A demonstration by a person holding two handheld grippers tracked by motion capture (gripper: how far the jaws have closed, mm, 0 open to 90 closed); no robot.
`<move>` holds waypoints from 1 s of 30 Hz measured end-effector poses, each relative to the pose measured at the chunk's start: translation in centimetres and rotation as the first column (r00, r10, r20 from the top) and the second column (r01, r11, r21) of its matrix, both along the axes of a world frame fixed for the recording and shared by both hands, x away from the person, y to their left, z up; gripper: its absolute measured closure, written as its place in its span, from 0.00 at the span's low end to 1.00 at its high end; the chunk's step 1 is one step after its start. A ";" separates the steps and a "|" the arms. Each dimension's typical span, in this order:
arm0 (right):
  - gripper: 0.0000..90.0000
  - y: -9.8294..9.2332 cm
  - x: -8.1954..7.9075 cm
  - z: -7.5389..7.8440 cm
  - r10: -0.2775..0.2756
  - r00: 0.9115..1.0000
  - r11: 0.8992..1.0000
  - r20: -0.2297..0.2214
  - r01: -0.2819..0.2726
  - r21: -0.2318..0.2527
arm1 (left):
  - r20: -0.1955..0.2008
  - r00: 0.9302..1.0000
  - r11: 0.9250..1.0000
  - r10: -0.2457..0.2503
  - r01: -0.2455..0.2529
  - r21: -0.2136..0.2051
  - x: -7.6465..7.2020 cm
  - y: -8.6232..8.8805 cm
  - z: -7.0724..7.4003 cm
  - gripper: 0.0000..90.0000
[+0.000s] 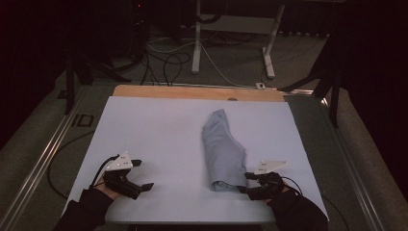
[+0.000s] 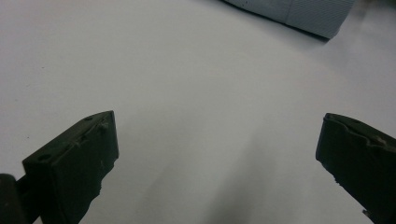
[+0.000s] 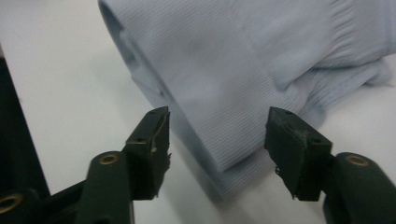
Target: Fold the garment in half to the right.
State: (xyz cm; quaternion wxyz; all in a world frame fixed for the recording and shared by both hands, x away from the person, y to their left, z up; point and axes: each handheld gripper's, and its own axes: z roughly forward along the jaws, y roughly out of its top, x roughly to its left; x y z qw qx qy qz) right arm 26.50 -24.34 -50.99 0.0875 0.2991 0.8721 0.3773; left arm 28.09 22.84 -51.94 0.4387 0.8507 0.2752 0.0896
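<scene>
Lying folded on the white table (image 1: 144, 134), a pale blue shirt (image 1: 222, 151) is seen just beside the right gripper (image 1: 243, 182), its near rolled end close to the fingertips. In the right gripper view the jaws are parted and released, with a fold of the shirt (image 3: 224, 84) in the gap between them but not pressed by either pad. The left gripper (image 1: 142, 174) is held well apart from the shirt, its jaws spread wide over bare table (image 2: 196, 93), nothing grasped.

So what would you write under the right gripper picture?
Open right gripper with its jaws around the folded edge of a light blue cloth on a white table.
</scene>
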 end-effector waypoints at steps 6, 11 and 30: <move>0.61 0.5 0.1 -1.1 0.009 1.000 0.997 0.027 -0.007 -0.078 | 0.000 1.000 1.000 -0.001 0.001 -0.001 0.0 0.0 0.0 0.01; 0.89 0.7 0.0 -1.1 0.004 0.998 0.991 0.062 0.004 -0.136 | 0.001 1.000 1.000 0.000 0.000 -0.001 0.0 0.0 0.0 0.01; 0.95 -2.1 -1.2 -0.7 -0.031 0.999 0.997 0.012 0.031 -0.077 | 0.001 1.000 1.000 0.002 -0.002 -0.001 0.0 0.1 0.0 0.01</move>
